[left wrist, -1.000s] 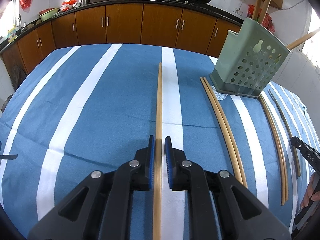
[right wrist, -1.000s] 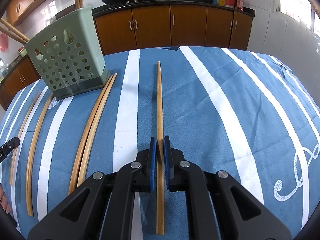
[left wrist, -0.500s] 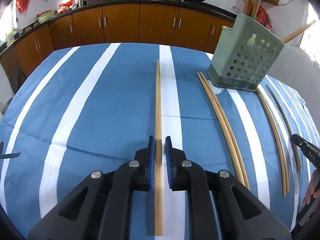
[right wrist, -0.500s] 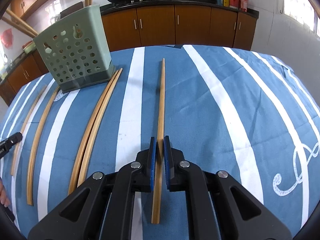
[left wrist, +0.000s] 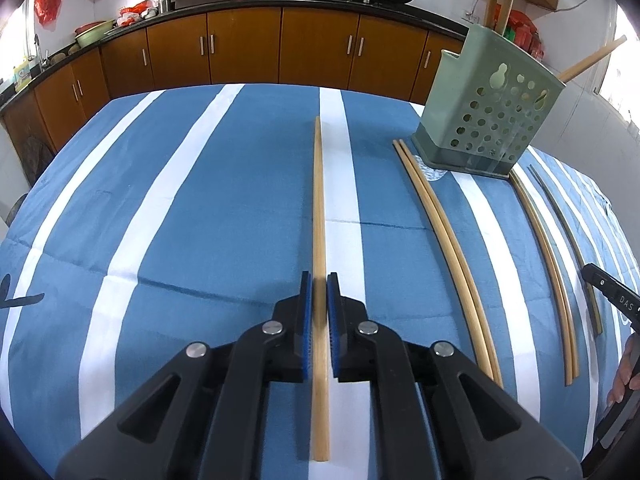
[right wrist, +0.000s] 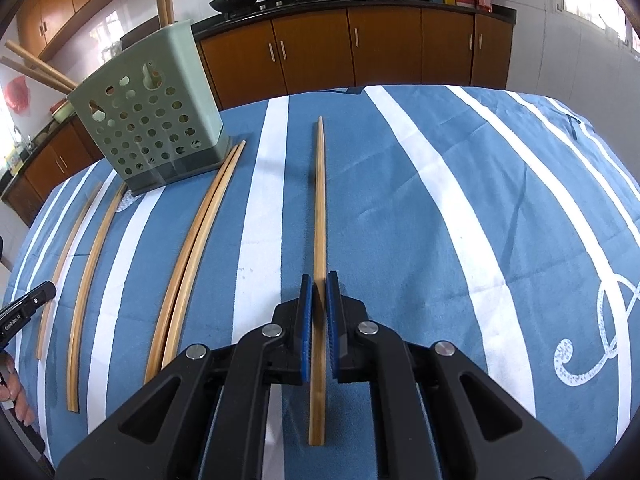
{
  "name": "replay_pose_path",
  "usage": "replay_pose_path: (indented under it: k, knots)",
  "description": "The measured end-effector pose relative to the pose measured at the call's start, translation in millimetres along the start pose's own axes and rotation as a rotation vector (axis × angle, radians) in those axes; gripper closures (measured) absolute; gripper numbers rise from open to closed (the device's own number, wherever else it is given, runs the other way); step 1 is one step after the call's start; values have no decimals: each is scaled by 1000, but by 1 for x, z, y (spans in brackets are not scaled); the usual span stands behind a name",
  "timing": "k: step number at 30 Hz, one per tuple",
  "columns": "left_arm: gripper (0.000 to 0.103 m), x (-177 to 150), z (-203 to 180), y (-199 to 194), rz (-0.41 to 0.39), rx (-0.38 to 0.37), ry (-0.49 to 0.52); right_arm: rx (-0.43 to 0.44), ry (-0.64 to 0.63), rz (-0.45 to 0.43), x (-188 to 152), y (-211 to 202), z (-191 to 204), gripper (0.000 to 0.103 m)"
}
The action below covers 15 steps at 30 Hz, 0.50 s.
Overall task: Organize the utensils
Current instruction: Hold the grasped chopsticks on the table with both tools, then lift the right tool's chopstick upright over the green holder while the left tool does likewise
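My left gripper [left wrist: 319, 288] is shut on a wooden chopstick [left wrist: 319, 204] that points forward over the blue striped tablecloth [left wrist: 224, 200]. My right gripper [right wrist: 319, 286] is shut on another wooden chopstick [right wrist: 319, 200], tilted slightly. A green perforated utensil holder [left wrist: 490, 120] stands at the right in the left wrist view and at the left in the right wrist view [right wrist: 150, 120], with a few chopsticks standing in it. A pair of chopsticks [left wrist: 444, 248] lies beside it, also seen in the right wrist view [right wrist: 196, 248].
More chopsticks [left wrist: 548, 264] lie past the holder, also seen in the right wrist view [right wrist: 86, 280]. Brown kitchen cabinets [left wrist: 280, 52] and a counter with woks stand beyond the table's far edge. The other gripper's tip [left wrist: 612, 296] shows at the right edge.
Both grippers have lifted and pulled back with their chopsticks, so the rear ends now show below the jaws. The holder appears farther away in both views.
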<state>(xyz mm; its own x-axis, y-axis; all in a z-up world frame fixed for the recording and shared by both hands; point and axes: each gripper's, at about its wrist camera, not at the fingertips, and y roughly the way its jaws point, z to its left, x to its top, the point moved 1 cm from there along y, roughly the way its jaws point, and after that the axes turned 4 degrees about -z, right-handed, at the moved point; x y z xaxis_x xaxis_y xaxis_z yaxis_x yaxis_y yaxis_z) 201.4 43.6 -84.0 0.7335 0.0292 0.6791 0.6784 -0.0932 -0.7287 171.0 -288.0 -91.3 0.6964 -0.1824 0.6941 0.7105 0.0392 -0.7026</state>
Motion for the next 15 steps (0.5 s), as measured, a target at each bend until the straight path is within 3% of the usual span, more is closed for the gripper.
replay_pose_path:
  k: [9, 15]
  knots:
    - [95, 1, -1, -1, 5, 5, 14, 13, 11, -3, -1, -3, -2, 96]
    - [95, 19, 2, -25, -62, -13, -8, 40, 26, -127, 14, -34, -2, 96]
